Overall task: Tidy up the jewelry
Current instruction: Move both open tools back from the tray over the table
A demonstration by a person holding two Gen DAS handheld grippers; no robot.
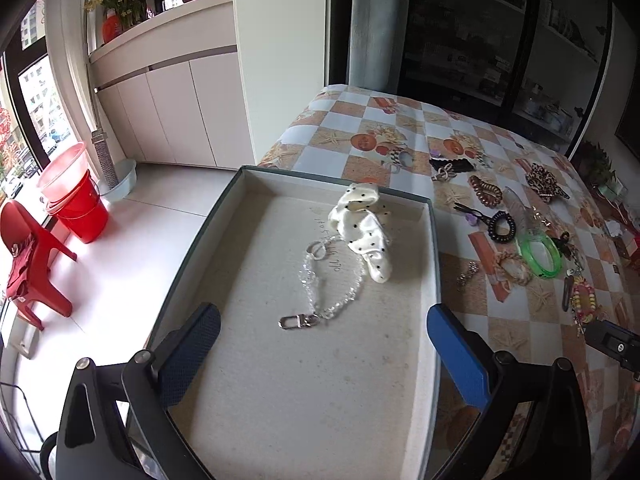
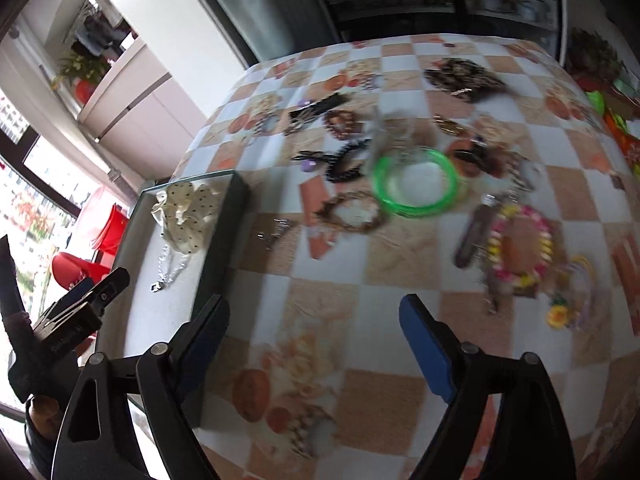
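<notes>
A shallow grey box (image 1: 434,240) stands at the table's left edge. In it lie a cream polka-dot scrunchie (image 1: 366,230) and a clear bead chain (image 1: 320,280) with a metal clasp. My left gripper (image 1: 324,340) hangs open above the box, nothing between its fingers. My right gripper (image 2: 314,330) is open over the bare tablecloth beside the box (image 2: 218,240), also holding nothing. Loose pieces lie further out: a green bangle (image 2: 416,182), a braided bracelet (image 2: 352,212), a black coil tie (image 2: 346,162) and a flower bead bracelet (image 2: 520,240). The right wrist view is blurred.
The table carries a checkered shell-print cloth (image 1: 516,332). More hair ties and clips (image 1: 486,192) spread over its far half. On the floor to the left stand a red bucket (image 1: 80,210) and a red chair (image 1: 30,252). Dark glass cabinets (image 1: 500,40) rise behind the table.
</notes>
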